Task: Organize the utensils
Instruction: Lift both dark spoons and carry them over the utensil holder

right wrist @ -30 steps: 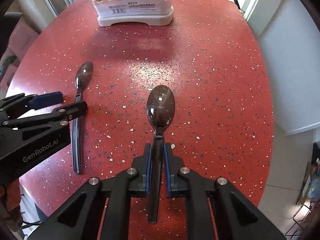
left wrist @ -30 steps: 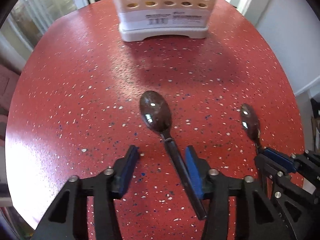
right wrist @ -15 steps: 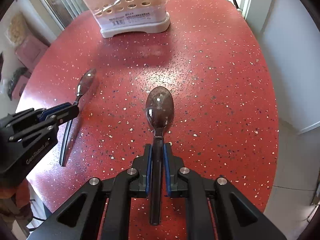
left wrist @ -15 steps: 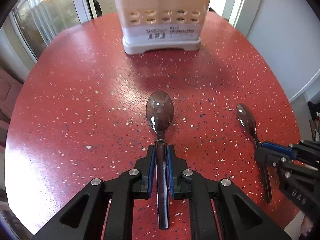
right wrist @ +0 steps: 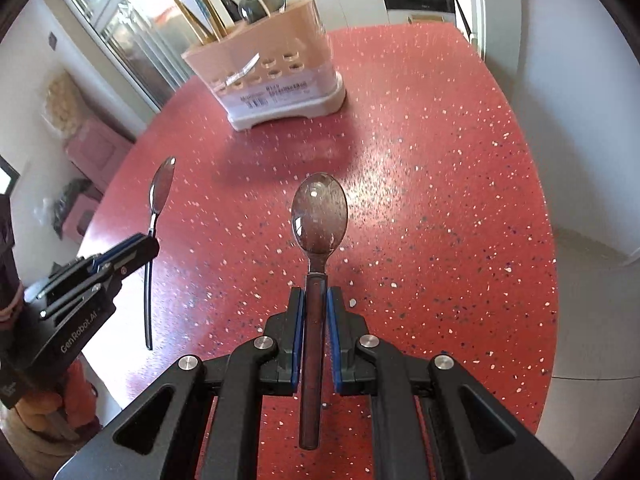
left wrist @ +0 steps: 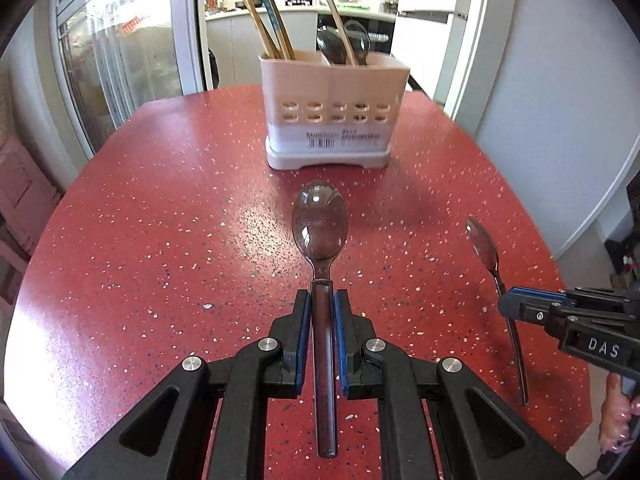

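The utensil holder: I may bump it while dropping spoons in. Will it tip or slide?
The utensil holder probably resists tipping: its base flares wider than its walls. The tall chopsticks raise its load somewhat. On the glossy red table it may slide when pushed.

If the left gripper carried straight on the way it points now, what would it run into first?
Most likely the utensil caddy: the left gripper, shut on a brown spoon, points straight at it. The spoon's bowl would touch first; height is unclear.

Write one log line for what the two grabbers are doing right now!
left gripper: shut on spoon | right gripper: shut on second spoon | both above red table | utensil holder ahead
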A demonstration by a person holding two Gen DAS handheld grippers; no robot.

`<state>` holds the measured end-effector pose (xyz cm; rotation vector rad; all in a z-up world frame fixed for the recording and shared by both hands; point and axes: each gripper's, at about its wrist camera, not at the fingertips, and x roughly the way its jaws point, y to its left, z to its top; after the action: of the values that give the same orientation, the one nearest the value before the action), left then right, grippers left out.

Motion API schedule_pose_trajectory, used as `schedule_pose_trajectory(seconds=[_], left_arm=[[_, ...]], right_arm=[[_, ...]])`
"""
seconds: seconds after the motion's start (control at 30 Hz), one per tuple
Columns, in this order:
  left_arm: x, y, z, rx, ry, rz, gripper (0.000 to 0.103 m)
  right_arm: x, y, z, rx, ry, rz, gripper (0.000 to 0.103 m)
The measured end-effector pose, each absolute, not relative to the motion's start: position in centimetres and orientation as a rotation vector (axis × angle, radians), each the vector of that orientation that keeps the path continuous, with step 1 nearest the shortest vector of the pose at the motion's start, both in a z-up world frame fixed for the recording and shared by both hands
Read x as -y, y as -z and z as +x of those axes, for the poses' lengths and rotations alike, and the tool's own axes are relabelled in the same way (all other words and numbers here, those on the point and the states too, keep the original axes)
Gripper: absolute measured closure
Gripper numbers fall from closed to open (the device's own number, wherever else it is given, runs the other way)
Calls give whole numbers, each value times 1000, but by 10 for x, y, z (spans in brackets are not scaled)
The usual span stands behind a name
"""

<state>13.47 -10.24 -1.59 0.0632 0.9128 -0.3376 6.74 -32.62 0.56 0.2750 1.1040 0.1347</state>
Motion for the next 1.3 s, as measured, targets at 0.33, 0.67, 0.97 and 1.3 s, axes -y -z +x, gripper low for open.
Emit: schedule_pose_trajectory(seconds=[0.33,0.67,0.97,1.3], left_arm=[[69,-13,126,-818,322,18,62],[55,-38,155,-772,308,-43,62],[58,-64,201,-717,326,-131,62],[61,-94,261,-643,345,-192,62]], right_arm=[[331,-31,72,-970,-153,313,91],[332,-49,96,-911,-179,339,91],[333,-80,138,-825,-199,329,91],[324,-113,194,-751,-242,303,91]])
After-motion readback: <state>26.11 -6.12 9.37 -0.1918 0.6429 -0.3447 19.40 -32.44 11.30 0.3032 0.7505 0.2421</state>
